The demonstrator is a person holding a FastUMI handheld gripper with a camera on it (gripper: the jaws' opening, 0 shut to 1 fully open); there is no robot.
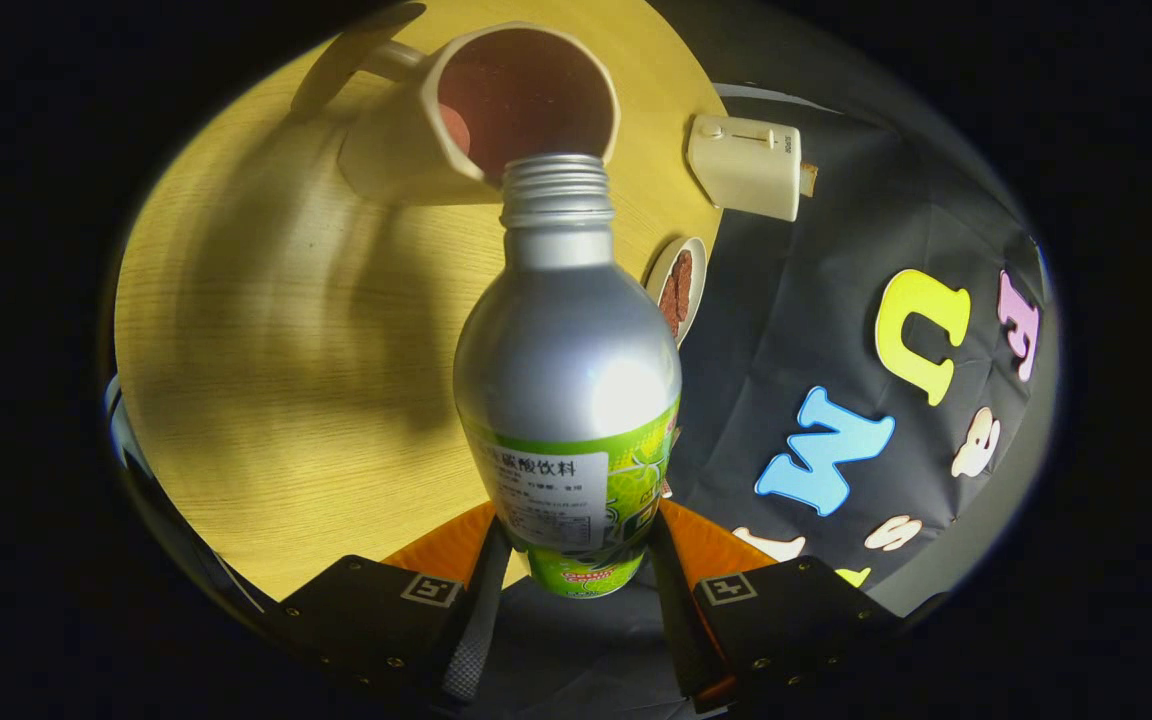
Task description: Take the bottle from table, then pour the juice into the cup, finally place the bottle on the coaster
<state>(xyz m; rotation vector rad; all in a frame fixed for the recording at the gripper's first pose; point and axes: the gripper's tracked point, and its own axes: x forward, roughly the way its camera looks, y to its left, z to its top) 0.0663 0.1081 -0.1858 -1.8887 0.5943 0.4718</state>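
Note:
A silver aluminium bottle (568, 370) with a green label and an open threaded neck sits between my fingers, and my gripper (572, 560) is shut on its lower body. The bottle is tipped forward so its mouth reaches the rim of a cream cup (496, 115) with a reddish-brown inside and a handle on its far side. No liquid stream is visible at the mouth. A small round coaster (678, 288) with a brown centre lies on the wooden table (276, 350) just beside the bottle's shoulder, near the table's edge.
A cream box-shaped device (748, 165) rests at the table's edge beyond the coaster. The black cloth wall hangs past that edge. Broad shadows of the cup and bottle fall across the table's wood.

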